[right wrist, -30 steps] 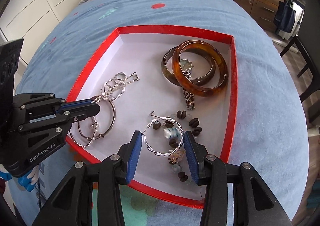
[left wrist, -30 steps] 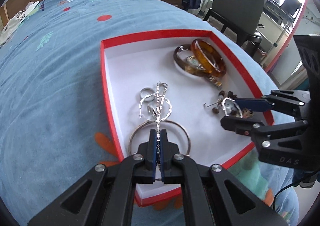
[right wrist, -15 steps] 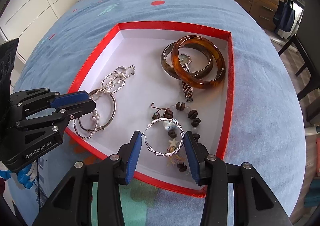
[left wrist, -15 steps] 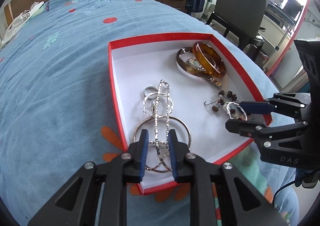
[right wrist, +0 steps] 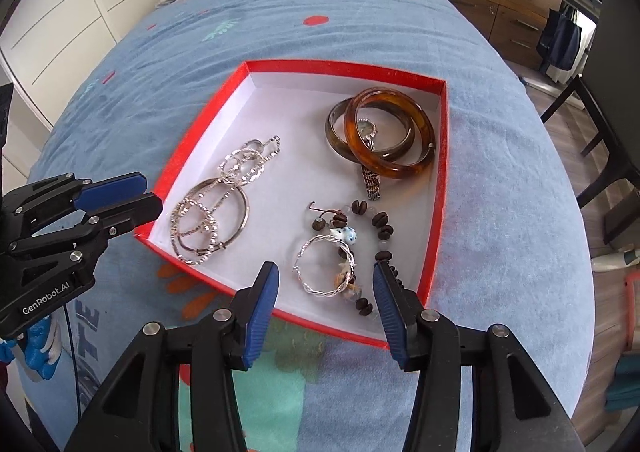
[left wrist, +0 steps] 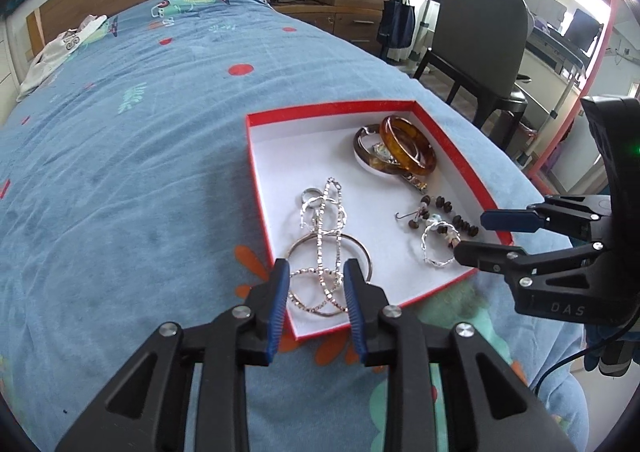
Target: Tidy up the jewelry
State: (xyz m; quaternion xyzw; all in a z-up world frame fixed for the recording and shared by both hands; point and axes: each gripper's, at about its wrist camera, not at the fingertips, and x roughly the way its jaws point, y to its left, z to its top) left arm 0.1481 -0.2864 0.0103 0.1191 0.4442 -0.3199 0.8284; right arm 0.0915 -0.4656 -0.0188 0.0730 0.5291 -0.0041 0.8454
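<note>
The silver chain (left wrist: 325, 248) lies in the red box (left wrist: 460, 155) near its front left corner, draped over silver hoops (right wrist: 212, 219), directly beyond and below the left gripper (left wrist: 316, 294); its jaws are opening and clear of it, nothing gripped. The twisted silver ring (right wrist: 324, 272) rests near the box's front edge, in line with the right gripper (right wrist: 326, 310), whose jaws are also opening and hold nothing. The ring overlaps a dark beaded bracelet (right wrist: 380, 223). Two amber-brown bangles (right wrist: 388, 135) and a watch (right wrist: 366, 129) occupy the far right corner. The box sits on a blue bedspread (left wrist: 120, 179).
</note>
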